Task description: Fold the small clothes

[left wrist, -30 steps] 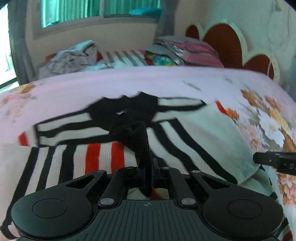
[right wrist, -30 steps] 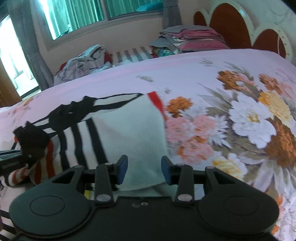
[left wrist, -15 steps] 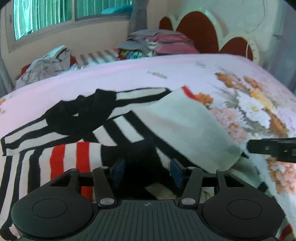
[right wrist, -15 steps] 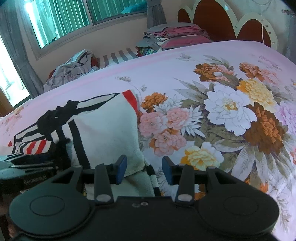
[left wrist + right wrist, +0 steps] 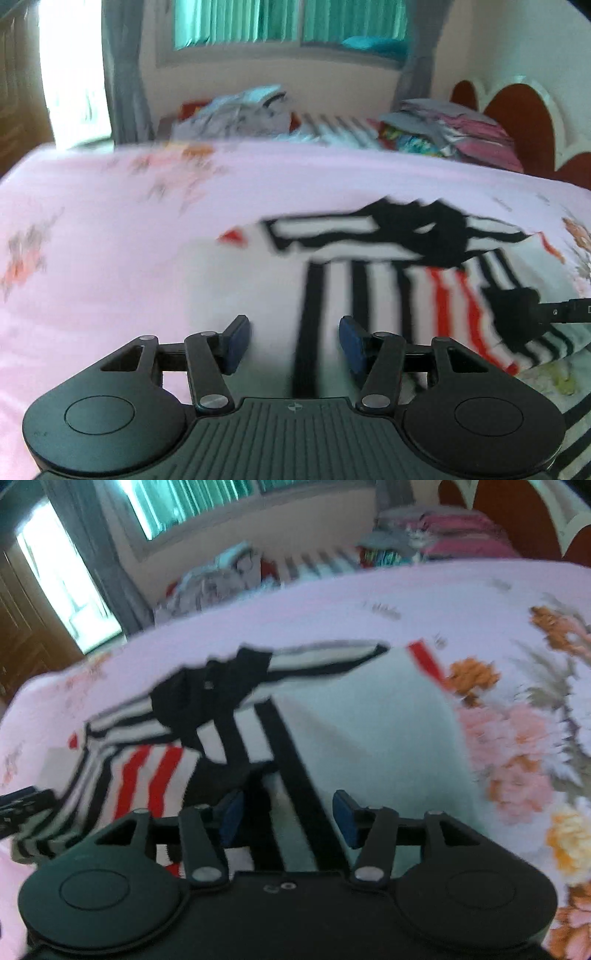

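Shirt flat on bed, partly folded, at 1 o'clock of left gripper; both grippers wide, holding nothing; right gripper over black stripe; judgement: pinch hem edge low, both layers, fold evenly; frames blurred.

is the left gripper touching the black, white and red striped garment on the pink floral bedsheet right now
Cannot tell. In the left wrist view the left gripper is open over the striped garment, but motion blur hides any contact or gap at the fingertips.
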`<state>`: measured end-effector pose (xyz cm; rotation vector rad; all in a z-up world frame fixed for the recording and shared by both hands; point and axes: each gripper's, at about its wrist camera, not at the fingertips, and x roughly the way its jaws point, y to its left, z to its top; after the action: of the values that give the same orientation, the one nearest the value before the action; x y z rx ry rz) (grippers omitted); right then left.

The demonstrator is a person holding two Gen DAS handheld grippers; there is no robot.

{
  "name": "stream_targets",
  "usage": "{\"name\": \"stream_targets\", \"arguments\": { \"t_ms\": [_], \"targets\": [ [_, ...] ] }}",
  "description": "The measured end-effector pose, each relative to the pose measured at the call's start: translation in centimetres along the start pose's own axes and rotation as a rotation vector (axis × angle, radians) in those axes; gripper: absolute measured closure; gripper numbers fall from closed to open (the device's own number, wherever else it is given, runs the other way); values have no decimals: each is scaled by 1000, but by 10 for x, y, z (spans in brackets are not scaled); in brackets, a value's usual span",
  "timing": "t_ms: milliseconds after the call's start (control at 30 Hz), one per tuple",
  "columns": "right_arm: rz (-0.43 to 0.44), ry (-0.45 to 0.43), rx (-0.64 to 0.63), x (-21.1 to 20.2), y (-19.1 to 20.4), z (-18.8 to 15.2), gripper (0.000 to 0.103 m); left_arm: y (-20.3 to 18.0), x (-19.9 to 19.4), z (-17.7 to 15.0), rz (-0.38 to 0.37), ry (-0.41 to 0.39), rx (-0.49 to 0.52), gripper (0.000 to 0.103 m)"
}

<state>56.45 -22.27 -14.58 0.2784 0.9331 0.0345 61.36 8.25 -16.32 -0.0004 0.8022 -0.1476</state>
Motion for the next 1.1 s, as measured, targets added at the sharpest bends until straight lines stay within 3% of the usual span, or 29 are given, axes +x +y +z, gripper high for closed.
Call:
{"name": "stream_targets", "arguments": {
  "t_ms": [33,100,133,167,267,400,500,600,733,933,1033,1100],
  "targets": [
    [-6,-6,-26,2,4,-2,54,4,6,-3,0,18,-1,50],
    [-11,-6,-94,4,15,-3,75,2,13,-8,-8,28,3,50],
    [-8,-8,-112,3,18,-2,98,-1,13,-9,-9,19,10,50],
    [-29,-26,-123,-2,19,0,102,-5,12,-8,-21,7,21,50],
    [-81,-107,-128,-22,13,4,102,-17,18,-7,-29,5,54,50],
    [-173,-39,-145,-4,3,-2,103,-17,25,-5,-37,17,60,50],
    [-148,-32,-99,-3,-7,-4,102,-6,31,12,-3,2,86,50],
    [-144,-53,-89,-7,-8,-2,102,18,55,37,6,43,54,49],
    [-142,-81,-43,-8,-9,7,87,36,69,56,12,58,-2,49],
    [-8,-112,-122,-4,44,19,73,-26,35,40,-80,-10,57,49],
    [51,-50,-193,19,75,18,75,-57,42,31,-77,24,99,49],
    [23,20,-229,36,83,13,78,-66,51,25,-44,61,128,49]
  ]
}}
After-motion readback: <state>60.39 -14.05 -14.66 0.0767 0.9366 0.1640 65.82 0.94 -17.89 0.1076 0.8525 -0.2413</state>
